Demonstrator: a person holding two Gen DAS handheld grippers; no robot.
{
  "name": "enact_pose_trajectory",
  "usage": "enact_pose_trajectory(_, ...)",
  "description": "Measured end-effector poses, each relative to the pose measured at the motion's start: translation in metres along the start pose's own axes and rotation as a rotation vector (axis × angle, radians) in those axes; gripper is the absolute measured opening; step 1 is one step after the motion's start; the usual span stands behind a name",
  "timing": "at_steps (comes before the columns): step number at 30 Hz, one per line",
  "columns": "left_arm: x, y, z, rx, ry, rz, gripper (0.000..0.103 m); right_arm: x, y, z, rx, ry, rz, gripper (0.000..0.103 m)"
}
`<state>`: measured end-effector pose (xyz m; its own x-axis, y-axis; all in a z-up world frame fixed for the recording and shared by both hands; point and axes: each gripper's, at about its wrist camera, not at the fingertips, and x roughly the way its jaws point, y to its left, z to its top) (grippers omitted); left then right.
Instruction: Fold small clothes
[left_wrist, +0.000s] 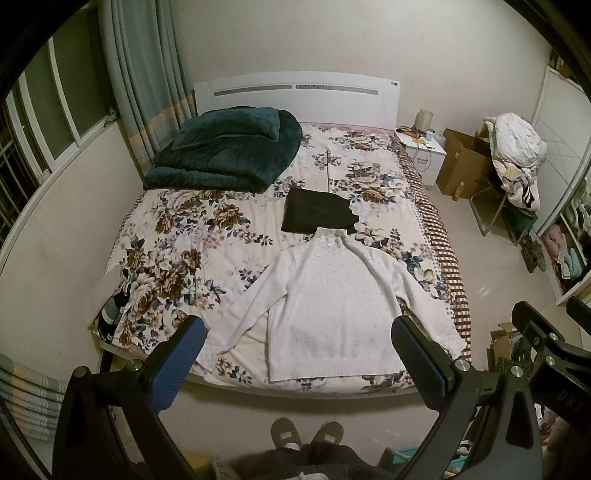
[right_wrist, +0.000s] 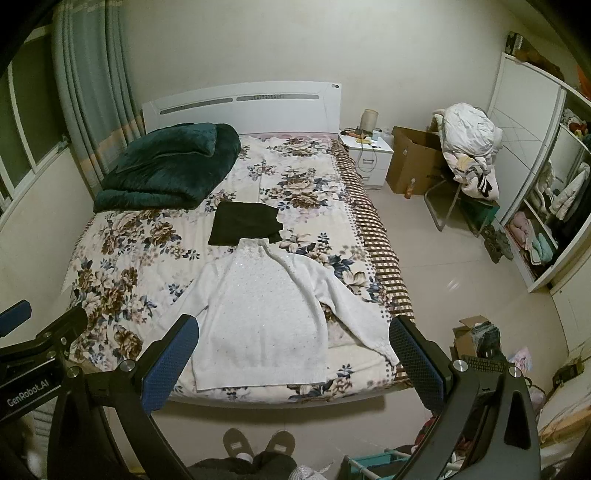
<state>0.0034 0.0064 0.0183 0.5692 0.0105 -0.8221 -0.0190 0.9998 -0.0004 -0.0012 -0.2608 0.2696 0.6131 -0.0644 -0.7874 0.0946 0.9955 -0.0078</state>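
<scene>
White sweater (left_wrist: 328, 306) flat at foot of floral bed (left_wrist: 177, 258), folded black garment (left_wrist: 317, 216) touching collar, left gripper (left_wrist: 299, 354) and right gripper (right_wrist: 293, 354) held above, jaws spread wide, empty

A green duvet (left_wrist: 225, 147) lay folded at upper left on the floral bed (left_wrist: 173, 258). Curtains (left_wrist: 144, 74) hung behind it. At upper right stood a nightstand (left_wrist: 424, 155), a cardboard box (left_wrist: 465, 162) and a chair (left_wrist: 495, 206) heaped with laundry.
</scene>
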Motion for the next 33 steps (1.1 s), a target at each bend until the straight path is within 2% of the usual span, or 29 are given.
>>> enact_pose_trajectory(33,-0.0024,0.0011,0.003,0.003,-0.011,-0.003,0.103,0.001,-0.0032,-0.0069,0.007,-0.008,0.002,0.103)
